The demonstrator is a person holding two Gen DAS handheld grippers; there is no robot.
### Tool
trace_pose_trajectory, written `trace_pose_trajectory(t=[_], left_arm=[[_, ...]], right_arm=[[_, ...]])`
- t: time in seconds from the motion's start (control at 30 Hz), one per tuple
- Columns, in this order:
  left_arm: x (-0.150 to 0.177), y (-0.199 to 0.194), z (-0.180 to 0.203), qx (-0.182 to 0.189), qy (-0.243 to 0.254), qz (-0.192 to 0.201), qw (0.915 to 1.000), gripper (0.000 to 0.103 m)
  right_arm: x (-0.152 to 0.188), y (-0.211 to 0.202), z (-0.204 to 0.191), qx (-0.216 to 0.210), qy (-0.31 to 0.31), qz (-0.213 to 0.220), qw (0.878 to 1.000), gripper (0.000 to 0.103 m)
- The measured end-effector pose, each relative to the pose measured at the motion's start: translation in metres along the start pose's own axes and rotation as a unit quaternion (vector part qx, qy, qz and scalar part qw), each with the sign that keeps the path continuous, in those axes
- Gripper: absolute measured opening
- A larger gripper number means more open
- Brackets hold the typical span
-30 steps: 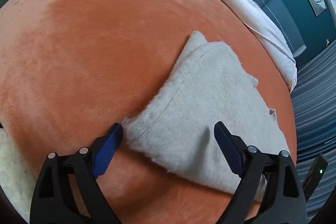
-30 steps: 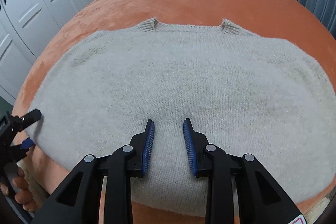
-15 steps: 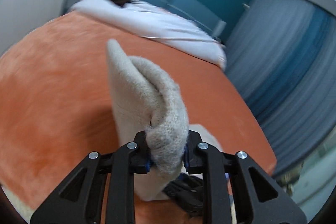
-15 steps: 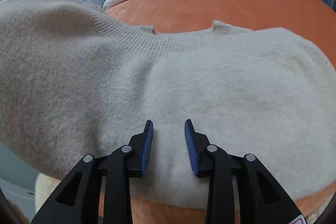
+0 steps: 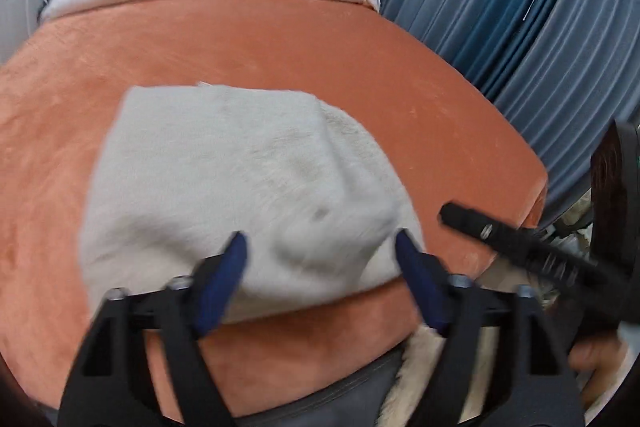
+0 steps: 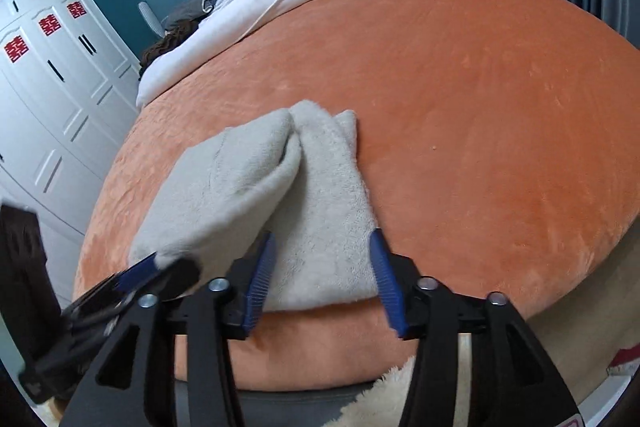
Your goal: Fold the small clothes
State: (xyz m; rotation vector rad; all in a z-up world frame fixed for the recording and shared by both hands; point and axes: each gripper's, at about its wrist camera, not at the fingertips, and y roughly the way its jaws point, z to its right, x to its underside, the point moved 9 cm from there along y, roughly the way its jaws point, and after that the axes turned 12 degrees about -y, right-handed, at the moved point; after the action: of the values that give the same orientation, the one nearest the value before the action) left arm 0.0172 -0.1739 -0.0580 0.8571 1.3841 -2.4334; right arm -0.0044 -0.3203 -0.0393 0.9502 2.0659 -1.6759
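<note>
Now, left wrist view: the left gripper (image 5: 320, 259) has just been opening and its blue fingers stand spread, nothing pinched, above the near edge of the folded cream knit sweater (image 5: 240, 179), which lies centre-frame on the orange bedspread (image 5: 280, 39), with the right gripper (image 5: 520, 251) blurred at lower right. Right wrist view: the right gripper (image 6: 322, 263) has likewise been opening, fingers apart and clear of the sweater (image 6: 280, 195), whose folded-over flap sits left of centre, the left gripper (image 6: 136, 279) blurred at lower left. Judgement: one fold is just laid and released; next calls for re-gripping an end and doubling the bundle.
</note>
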Motion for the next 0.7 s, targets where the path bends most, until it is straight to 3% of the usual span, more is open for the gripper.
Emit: trace_pose_trajectory(t=[0.07, 0.2, 0.33, 0.43, 0.5, 0.53, 0.6, 0.7], left_arm=[[0.008, -0.013, -0.024, -0.05, 0.014, 0.007, 0.9986, 0.09], [0.01, 0.002, -0.089, -0.152, 0.013, -0.012, 0.9882, 0.09], [0.012, 0.019, -0.115, -0.169, 0.005, -0.033, 0.985, 0.09], [0.015, 0.023, -0.118, -0.165, 0.01, -0.032, 0.9857, 0.089], [0.013, 0.026, -0.119, -0.151, 0.006, -0.042, 0.9876, 0.051], [0.008, 0.025, -0.126, -0.161, -0.008, -0.046, 0.9859, 0.047], [0.004, 0.016, -0.13, -0.141, -0.041, -0.047, 0.988, 0.028], [0.0, 0.008, -0.132, -0.111, -0.065, -0.046, 0.9906, 0.017]], right_arm=[[-0.004, 0.001, -0.008, -0.032, 0.003, 0.001, 0.999, 0.066], [-0.009, 0.022, -0.034, -0.113, 0.041, -0.022, 0.993, 0.069], [-0.015, 0.048, -0.067, -0.138, 0.053, -0.055, 0.987, 0.069], [-0.016, 0.066, -0.088, -0.109, 0.016, -0.083, 0.99, 0.066], [-0.021, 0.073, -0.097, -0.084, -0.019, -0.092, 0.992, 0.03], [-0.031, 0.067, -0.102, -0.086, -0.028, -0.08, 0.993, 0.027], [-0.06, 0.032, -0.11, -0.125, -0.029, -0.012, 0.992, 0.023], [-0.089, -0.025, -0.105, -0.2, -0.011, 0.081, 0.976, 0.021]])
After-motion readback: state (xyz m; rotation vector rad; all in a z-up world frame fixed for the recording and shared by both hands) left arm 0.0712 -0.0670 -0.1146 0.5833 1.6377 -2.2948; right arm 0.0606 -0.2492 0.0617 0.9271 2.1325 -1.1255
